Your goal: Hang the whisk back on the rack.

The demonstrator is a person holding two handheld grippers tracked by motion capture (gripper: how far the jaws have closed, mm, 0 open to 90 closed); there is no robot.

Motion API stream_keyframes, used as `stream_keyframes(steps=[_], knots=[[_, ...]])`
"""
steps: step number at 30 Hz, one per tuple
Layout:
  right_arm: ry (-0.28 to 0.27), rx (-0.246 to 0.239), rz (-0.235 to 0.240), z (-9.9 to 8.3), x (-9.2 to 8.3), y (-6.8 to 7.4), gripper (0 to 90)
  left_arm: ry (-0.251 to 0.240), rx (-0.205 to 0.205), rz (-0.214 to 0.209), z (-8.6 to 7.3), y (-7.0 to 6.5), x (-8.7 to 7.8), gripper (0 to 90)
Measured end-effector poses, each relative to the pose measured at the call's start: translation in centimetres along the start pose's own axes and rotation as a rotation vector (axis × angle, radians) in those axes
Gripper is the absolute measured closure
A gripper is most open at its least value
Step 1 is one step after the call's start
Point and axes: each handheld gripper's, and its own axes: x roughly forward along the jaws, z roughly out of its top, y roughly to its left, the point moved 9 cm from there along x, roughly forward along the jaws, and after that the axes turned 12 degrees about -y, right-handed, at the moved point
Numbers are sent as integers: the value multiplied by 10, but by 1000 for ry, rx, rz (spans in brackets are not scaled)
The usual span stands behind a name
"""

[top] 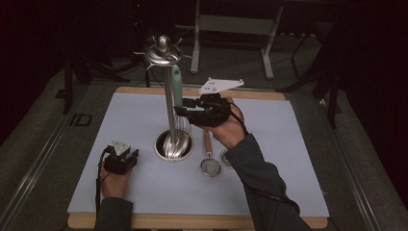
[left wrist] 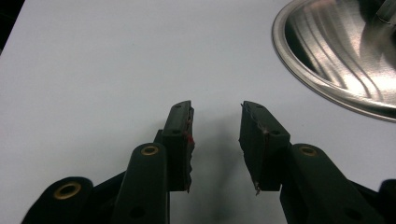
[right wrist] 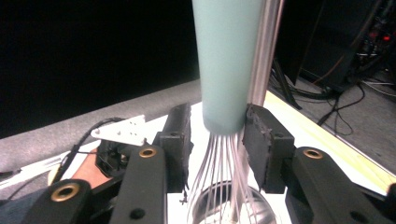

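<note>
The fingers of the right gripper stand a little apart on both sides of the whisk, right where its green handle ends and the wires begin. The pad on one side looks like it just touches the handle, and there is a thin gap on the other, so they are not squeezing it. The whisk hangs from a hook near the top of the shiny rack, close beside the tall pole, with its wires down over the round metal base.

The job now looks like letting the whisk hang by itself. To do that well, I think the hand should open the pads a bit wider, then pull straight back, away from the pole. It should go slowly (a bump could swing the whisk or knock it off the hook). It should not lift or twist on the way out.

The left gripper rests low on the white mat beside the base, open with nothing in it. A small strainer lies on the mat nearby.
</note>
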Motion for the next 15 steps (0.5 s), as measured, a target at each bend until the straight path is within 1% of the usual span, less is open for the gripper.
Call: stream_keyframes(steps=[3,4,5,6,7,9,10,15], knots=[[4,-7,-5,-2,-2,0,604,-1,-1,0,0,0,0,645],[13,-26,-18,-3,-4,-1,595,0,-2,2,0,0,0,647],[13,-26,-18,-3,-4,-1,595,0,-2,2,0,0,0,649],[23,-41,-34,-3,-6,-2,592,0,-3,4,0,1,0,649],[23,-47,-39,-3,-7,-2,591,0,-3,4,0,1,0,648],[27,-49,-41,-2,-9,-3,591,1,-4,3,0,1,0,648],[34,-54,-50,-3,-12,-4,591,1,-4,2,0,0,0,646],[66,-66,-70,-10,-19,-9,590,1,-10,4,0,1,0,644]])
